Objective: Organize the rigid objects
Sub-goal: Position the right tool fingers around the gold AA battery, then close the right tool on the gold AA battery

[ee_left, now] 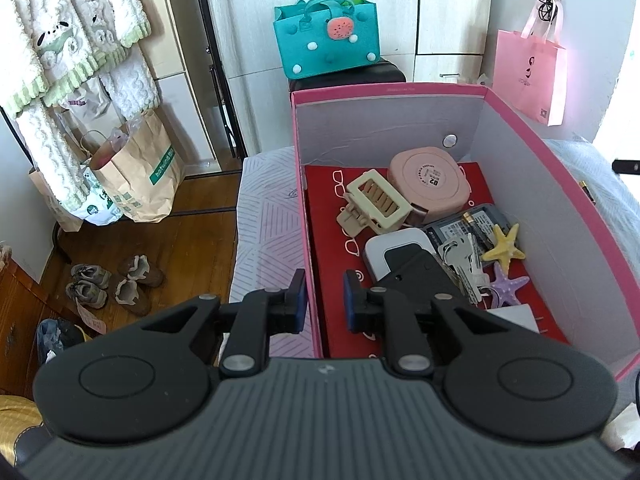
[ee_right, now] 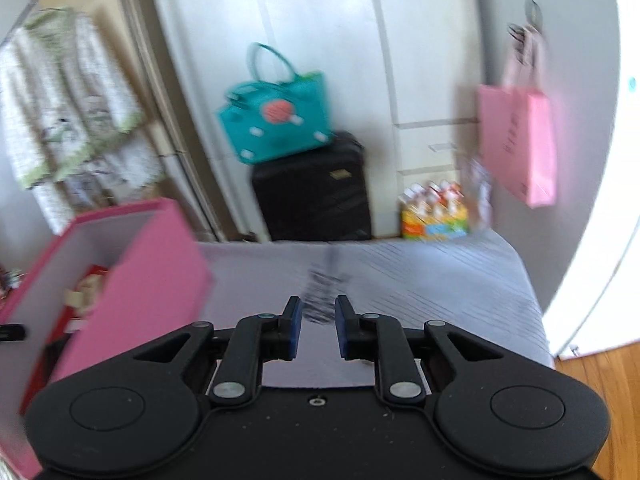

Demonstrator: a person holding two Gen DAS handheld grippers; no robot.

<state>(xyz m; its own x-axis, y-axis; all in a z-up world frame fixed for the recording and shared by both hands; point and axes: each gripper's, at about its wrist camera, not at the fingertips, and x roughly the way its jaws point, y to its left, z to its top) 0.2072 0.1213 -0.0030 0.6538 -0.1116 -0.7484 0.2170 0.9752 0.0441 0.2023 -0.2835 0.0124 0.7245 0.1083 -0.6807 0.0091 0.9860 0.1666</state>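
A pink box (ee_left: pixel 532 128) stands on the bed and holds a round pink case (ee_left: pixel 428 178), a cream hair claw (ee_left: pixel 376 204), a white and black device (ee_left: pixel 404 252), keys (ee_left: pixel 464 268), a yellow starfish (ee_left: pixel 505 245) and a purple starfish (ee_left: pixel 506 286). My left gripper (ee_left: pixel 325 300) straddles the box's left wall (ee_left: pixel 310 256), one finger on each side, with a small gap either side of the wall. My right gripper (ee_right: pixel 317 326) is open and empty over the bed, right of the box (ee_right: pixel 148 264). A dark blurred object (ee_right: pixel 322 286) lies on the sheet just ahead of it.
A teal bag (ee_left: pixel 326 42) sits on a black suitcase (ee_right: pixel 316 192) beyond the bed. A pink bag (ee_left: pixel 528 70) hangs on the right wall. Paper bags (ee_left: pixel 136 176) and shoes (ee_left: pixel 116 284) are on the wooden floor at left. A colourful pack (ee_right: pixel 436 216) stands by the wardrobe.
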